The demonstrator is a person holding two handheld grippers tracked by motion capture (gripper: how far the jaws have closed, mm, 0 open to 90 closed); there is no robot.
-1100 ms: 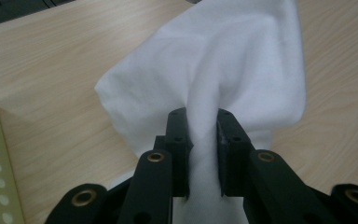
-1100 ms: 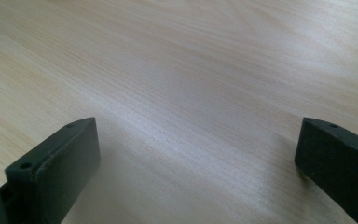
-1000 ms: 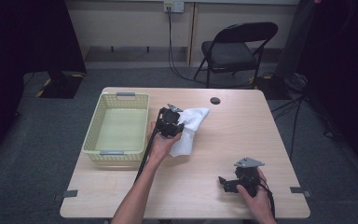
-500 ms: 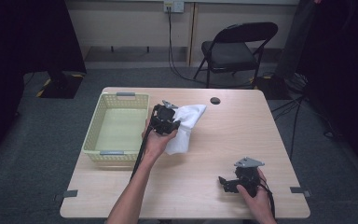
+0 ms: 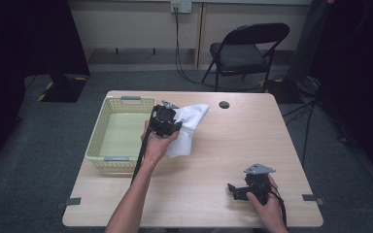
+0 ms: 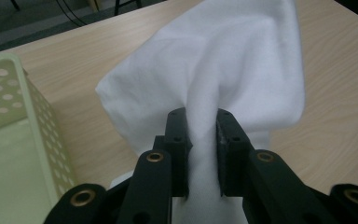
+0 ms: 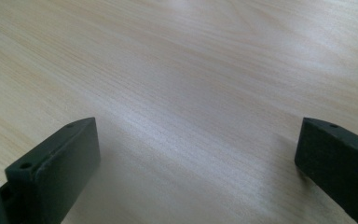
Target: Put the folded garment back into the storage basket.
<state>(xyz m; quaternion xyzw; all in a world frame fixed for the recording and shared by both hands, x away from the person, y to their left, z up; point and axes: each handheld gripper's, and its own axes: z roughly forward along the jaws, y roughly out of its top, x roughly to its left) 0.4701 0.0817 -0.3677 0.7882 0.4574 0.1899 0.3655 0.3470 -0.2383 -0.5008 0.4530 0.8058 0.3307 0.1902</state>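
While our left gripper (image 6: 200, 154) clamps its fingers on the white cloth (image 6: 223, 70) beside the basket (image 5: 119, 133), our right gripper (image 7: 196, 158) rests on the bench (image 5: 213, 194), fingers apart.

No legible txt or labels

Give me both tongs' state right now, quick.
Left tongs: shut on the white cloth, beside the basket.
Right tongs: open, nothing between the jaws, low over the bare table.
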